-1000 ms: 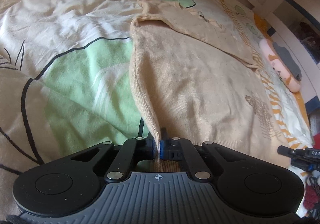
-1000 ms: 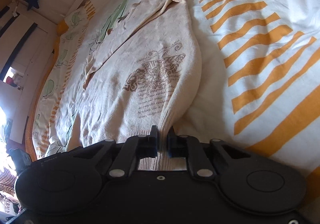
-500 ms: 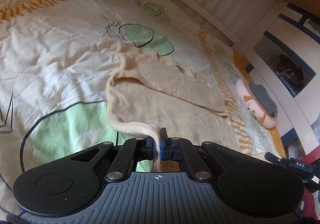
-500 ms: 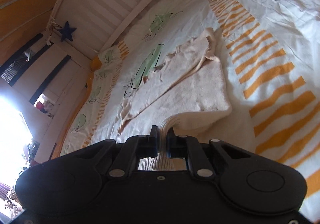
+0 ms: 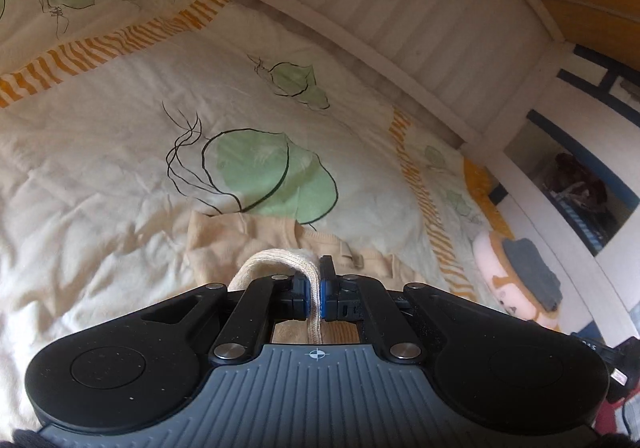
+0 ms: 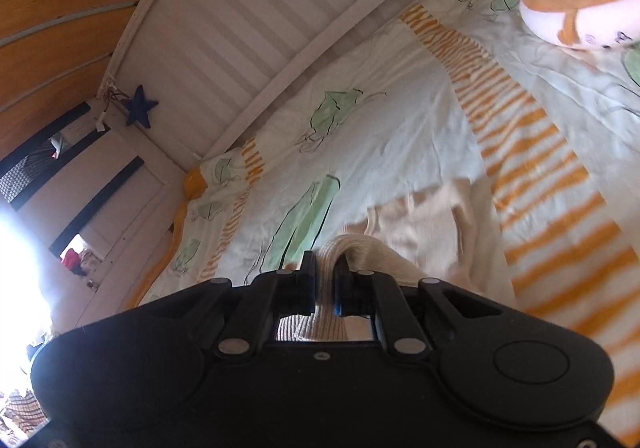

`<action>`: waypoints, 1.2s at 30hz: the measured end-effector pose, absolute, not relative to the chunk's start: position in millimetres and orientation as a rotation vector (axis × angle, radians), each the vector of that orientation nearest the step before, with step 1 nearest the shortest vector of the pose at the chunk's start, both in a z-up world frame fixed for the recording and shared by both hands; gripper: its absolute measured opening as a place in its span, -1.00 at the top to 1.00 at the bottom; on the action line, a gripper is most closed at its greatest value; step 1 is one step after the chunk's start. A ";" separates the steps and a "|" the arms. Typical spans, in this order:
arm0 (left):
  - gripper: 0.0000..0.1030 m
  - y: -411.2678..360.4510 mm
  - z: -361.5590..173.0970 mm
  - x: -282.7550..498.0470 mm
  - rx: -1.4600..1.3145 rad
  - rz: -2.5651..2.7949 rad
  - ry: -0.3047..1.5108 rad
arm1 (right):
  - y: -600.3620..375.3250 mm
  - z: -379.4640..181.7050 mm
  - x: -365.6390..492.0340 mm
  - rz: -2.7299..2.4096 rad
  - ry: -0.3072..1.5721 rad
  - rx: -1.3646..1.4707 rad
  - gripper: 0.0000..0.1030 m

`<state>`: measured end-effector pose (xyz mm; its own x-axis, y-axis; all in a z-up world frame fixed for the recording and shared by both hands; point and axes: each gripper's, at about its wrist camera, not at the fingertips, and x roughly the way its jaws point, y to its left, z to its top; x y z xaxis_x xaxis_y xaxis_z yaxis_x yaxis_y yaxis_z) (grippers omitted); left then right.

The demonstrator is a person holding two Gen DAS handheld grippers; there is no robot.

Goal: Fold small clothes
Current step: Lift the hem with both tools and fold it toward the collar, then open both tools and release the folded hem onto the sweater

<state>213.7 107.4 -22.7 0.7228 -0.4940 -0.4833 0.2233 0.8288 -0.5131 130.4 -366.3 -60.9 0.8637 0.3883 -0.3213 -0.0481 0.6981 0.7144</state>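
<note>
Jaws of the left gripper (image 5: 315,290) are clenched on the ribbed hem of the beige knitted sweater (image 5: 244,240), and the right gripper (image 6: 325,284) grips the same hem at another place. Both lift this edge over the rest of the sweater, which lies on the cream bedcover with green leaves and orange stripes (image 5: 100,183). 1 round plush toy (image 5: 516,280) lies near the white slatted bed rail (image 5: 360,15).
</note>
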 end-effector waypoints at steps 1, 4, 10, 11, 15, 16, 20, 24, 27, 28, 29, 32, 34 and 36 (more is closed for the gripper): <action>0.93 106.3 -27.4 224.7 -0.447 -0.402 0.661 | -366.9 -62.9 141.8 0.248 0.480 0.756 0.68; 0.93 104.3 -42.8 250.7 -0.462 -0.376 0.693 | -367.0 -72.4 172.2 0.236 0.500 0.742 0.68; 0.92 101.6 -77.4 289.7 -0.460 -0.327 0.768 | -365.2 -100.8 213.0 0.193 0.563 0.726 0.68; 0.92 101.2 -82.7 293.8 -0.459 -0.316 0.775 | -365.1 -105.8 217.2 0.185 0.574 0.724 0.68; 0.89 99.3 -101.8 309.2 -0.431 -0.277 0.804 | -363.1 -122.5 227.9 0.150 0.617 0.693 0.64; 0.89 98.9 -105.0 310.8 -0.423 -0.269 0.804 | -362.7 -125.6 228.8 0.142 0.626 0.685 0.62; 0.74 102.5 -117.2 320.0 -0.455 -0.294 0.813 | -361.8 -135.2 235.0 0.126 0.649 0.657 0.56; -0.69 107.3 -112.0 320.6 -0.519 -0.361 0.789 | -361.5 -131.4 234.0 0.127 0.624 0.622 0.41; -0.99 99.8 -89.9 305.5 -0.394 -0.292 0.698 | -357.2 -121.1 230.3 0.123 0.586 0.556 -0.22; -0.99 97.8 -83.6 300.4 -0.361 -0.285 0.681 | -355.3 -117.0 227.0 0.115 0.566 0.527 -0.46; -0.99 95.4 -78.0 295.2 -0.334 -0.289 0.669 | -354.0 -112.9 222.6 0.104 0.545 0.500 -0.48; -0.99 85.1 -69.1 274.7 -0.243 -0.302 0.661 | -349.1 -101.2 208.8 0.079 0.500 0.427 -0.48; -0.99 74.4 -68.6 258.2 -0.171 -0.336 0.654 | -341.1 -95.2 197.0 0.085 0.478 0.365 -0.48; -0.99 61.0 -73.9 244.7 -0.085 -0.379 0.673 | -328.5 -92.6 185.7 0.112 0.472 0.291 -0.44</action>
